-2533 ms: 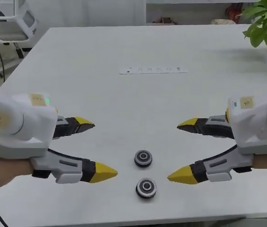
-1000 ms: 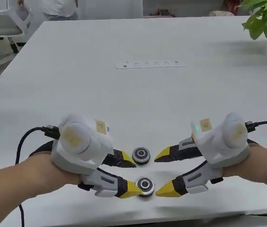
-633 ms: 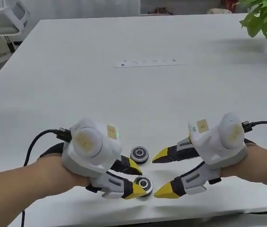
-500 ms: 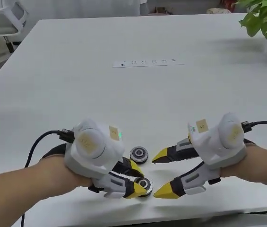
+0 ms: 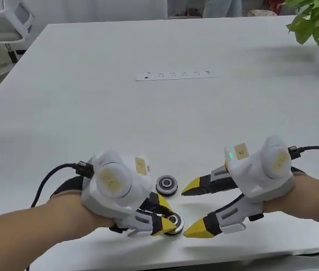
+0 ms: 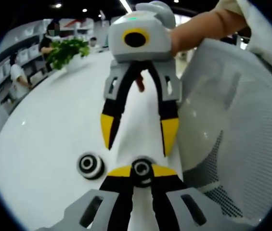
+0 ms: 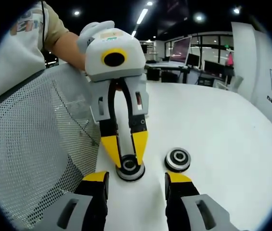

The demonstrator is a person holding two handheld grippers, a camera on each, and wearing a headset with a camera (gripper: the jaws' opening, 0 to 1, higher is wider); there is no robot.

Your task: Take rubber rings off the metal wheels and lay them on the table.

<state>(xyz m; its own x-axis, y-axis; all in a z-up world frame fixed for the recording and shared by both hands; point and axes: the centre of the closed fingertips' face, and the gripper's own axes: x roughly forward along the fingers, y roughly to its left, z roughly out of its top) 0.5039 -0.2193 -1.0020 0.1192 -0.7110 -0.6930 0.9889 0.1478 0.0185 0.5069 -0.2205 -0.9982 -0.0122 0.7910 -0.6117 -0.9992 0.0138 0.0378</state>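
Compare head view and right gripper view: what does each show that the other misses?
Head view has the flat white marked strip, the green leafy plant and a black cable behind the left gripper. Right gripper view has a grey mesh chair back, ceiling lights and desks with a monitor. Both share the white table, the near metal wheel with black rubber ring that the left gripper is shut on, the far wheel, and the open right gripper.

Far wheel [image 5: 166, 184], near wheel [image 5: 175, 222] — concentric black-and-silver bands. Left gripper [image 5: 164, 217], right gripper [image 5: 188, 209] — white bodies, black yellow-tipped jaws. Table [image 5: 148, 124] white.
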